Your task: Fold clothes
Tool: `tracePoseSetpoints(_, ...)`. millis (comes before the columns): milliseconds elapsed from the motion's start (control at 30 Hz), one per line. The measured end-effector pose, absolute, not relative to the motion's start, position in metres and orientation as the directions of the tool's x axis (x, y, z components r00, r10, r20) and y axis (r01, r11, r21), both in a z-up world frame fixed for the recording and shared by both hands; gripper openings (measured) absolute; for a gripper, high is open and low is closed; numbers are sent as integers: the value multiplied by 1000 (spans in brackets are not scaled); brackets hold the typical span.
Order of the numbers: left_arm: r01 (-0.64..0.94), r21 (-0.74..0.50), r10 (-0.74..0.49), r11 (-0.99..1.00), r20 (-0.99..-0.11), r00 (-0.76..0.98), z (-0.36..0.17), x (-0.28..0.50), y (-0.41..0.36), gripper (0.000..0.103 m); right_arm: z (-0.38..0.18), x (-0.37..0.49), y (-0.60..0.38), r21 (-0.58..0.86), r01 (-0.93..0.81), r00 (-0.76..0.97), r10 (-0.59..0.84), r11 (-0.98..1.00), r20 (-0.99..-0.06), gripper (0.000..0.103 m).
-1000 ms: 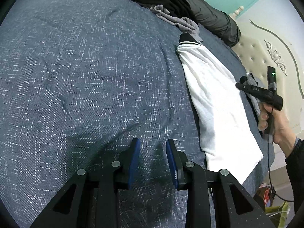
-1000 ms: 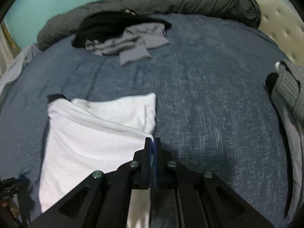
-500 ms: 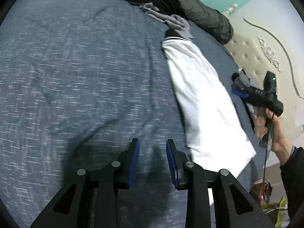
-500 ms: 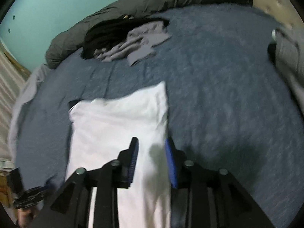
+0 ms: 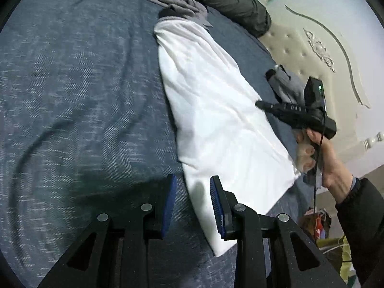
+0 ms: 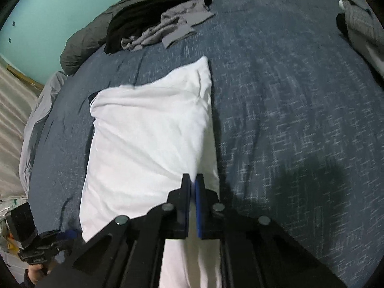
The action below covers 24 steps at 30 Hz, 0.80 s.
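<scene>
A white garment, folded into a long narrow panel with a dark collar at its far end, lies flat on a bed covered by a blue-grey woven bedspread. Seen from the left wrist, the left claw hangs over the near corner of the garment with its blue-padded fingers standing apart — one finger over the bedspread, the other over the white cloth, and nothing clamped between them. In the same view the right claw shows from the side as a black tool held in a person's right hand, its tip over the far long edge of the garment; a dark sleeve covers the wrist. From the right wrist, the right claw has its fingers drawn together, with only a thin sliver of blue pad visible between them, and its tip sits over the right-hand edge of the white garment; whether any cloth is pinched there cannot be told. The left claw appears at the lower left corner of that view, just beside the near corner of the garment. Farther up the bed lie a crumpled grey garment and a black one touching it — both rest against a rolled dark-grey quilt along the teal wall. A grey knitted item lies at the right edge, near the cream tufted headboard.
</scene>
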<state>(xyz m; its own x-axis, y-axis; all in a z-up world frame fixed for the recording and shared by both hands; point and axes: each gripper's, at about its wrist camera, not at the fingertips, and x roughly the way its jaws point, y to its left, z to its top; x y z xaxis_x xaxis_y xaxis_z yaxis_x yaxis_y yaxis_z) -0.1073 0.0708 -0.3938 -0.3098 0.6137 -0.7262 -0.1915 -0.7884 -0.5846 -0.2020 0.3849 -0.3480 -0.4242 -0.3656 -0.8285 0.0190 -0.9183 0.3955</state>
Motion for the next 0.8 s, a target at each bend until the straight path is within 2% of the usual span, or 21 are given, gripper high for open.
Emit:
tracePoseSetpoints(167,-203,-583,617,-787,-733,-287,-398,-105,80,31,-352,-200,397,402,-40,-434,-346,-915,-832,3)
tracePoseSetpoints(400,-191,-595,625,-780,-728,-282,-396,-102,79,31,-339,-193,400,439,-38,-441,-379,-898,-813,5)
tracePoseSetpoints(433,-188,-600,628,-778,-727,-276,-396,-101,80,31,-334,-189,401,439,-34,-443,-380,-898,-812,10)
tracePoseSetpoints(467,-185,-605,631,-775,-727,-270,-397,-101,81,31,-329,-183,403,442,-28,-440,-386,-897,-811,19)
tracePoseSetpoints(533,-181,-613,639,-769,-725,-257,-399,-97,83,31,-318,-167,405,446,-12,-428,-398,-895,-811,31)
tracePoseSetpoints(600,-177,-631,655,-755,-716,-242,-400,-92,86,34,-313,-150,404,432,12,-408,-399,-902,-821,31)
tracePoseSetpoints(667,-182,-628,653,-757,-718,-239,-399,-88,89,44,-311,-131,403,420,30,-381,-399,-907,-834,31)
tracePoseSetpoints(800,-189,-625,653,-757,-722,-229,-400,-79,95,44,-315,-96,402,406,35,-332,-394,-913,-857,32)
